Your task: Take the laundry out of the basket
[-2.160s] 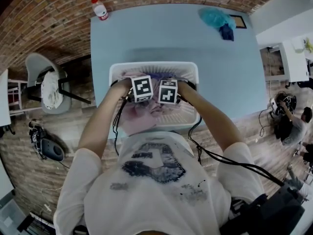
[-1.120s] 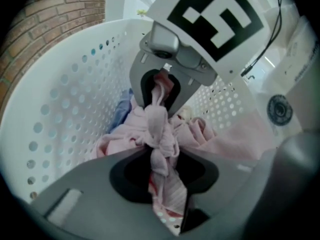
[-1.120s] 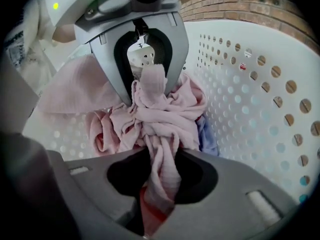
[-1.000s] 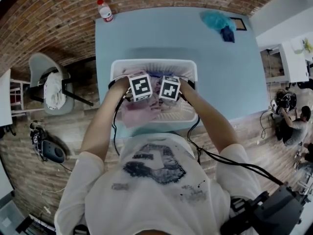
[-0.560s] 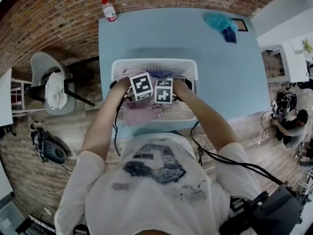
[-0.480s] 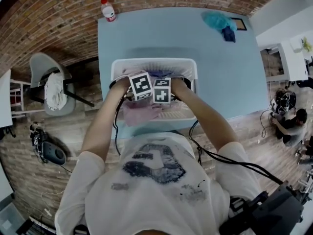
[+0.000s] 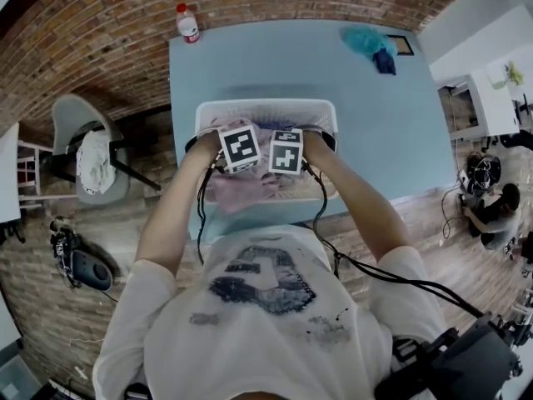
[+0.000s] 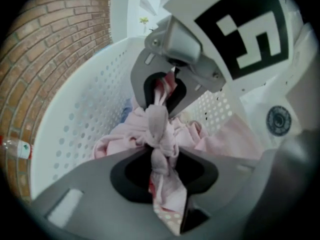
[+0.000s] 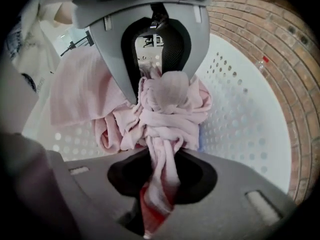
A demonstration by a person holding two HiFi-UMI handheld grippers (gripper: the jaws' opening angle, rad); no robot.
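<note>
My left gripper and right gripper both clench the pink garment, now bunched slightly higher in the basket; I judge removal is starting.

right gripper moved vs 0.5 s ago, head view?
Yes. Against the basket, the right gripper has shifted slightly toward its right rim, away from the left gripper; they nearly touched, now a gap shows.

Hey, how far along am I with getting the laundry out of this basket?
Done: perhaps one load, a teal and blue bundle lies on the table, though its origin is unclear. In hand: the left gripper and the right gripper are both shut on a pink garment, bunched inside the basket. Left: lifting it clear, plus bluish cloth beside it.
</note>
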